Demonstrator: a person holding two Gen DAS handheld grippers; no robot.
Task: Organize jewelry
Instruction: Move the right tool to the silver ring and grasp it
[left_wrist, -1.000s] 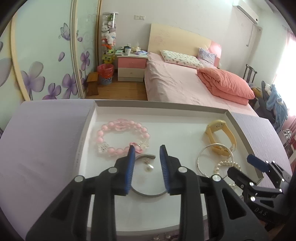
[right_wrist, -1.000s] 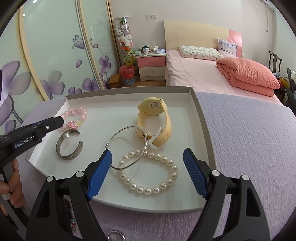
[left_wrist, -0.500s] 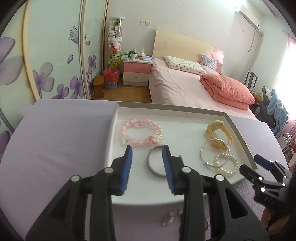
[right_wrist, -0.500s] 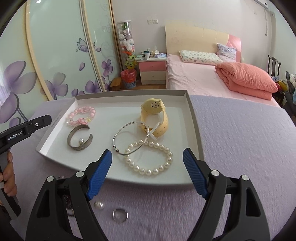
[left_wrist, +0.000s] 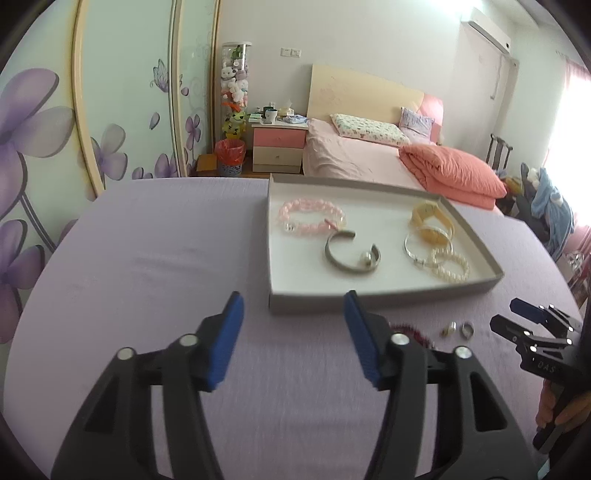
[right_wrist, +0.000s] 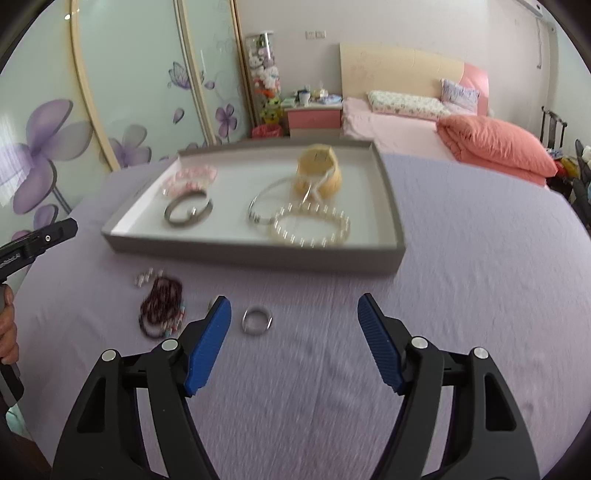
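Observation:
A grey tray (left_wrist: 384, 297) (right_wrist: 255, 254) sits on the purple table. It holds a pink bead bracelet (left_wrist: 312, 218), a grey cuff with a pearl (left_wrist: 352, 254) (right_wrist: 188, 212), a thin silver bangle (right_wrist: 264, 205), a pearl bracelet (left_wrist: 450, 264) (right_wrist: 312, 225) and a yellow watch (left_wrist: 432, 221) (right_wrist: 319, 173). On the table in front of the tray lie a dark red bead bracelet (right_wrist: 162, 308), a silver ring (right_wrist: 257, 320) (left_wrist: 467, 329) and small earrings (right_wrist: 147, 277). My left gripper (left_wrist: 293, 336) is open and empty, short of the tray. My right gripper (right_wrist: 295, 341) is open and empty, just right of the ring.
The purple table (left_wrist: 147, 266) stretches left of the tray. Behind it are a bed (left_wrist: 369, 158), a nightstand (left_wrist: 279, 147) and a flowered wardrobe (left_wrist: 55, 129). The right gripper shows at the right edge of the left wrist view (left_wrist: 532, 328).
Both grippers have pulled back from the tray toward the near table. The left gripper's jaws have opened wide, leaving the grey cuff lying in the tray.

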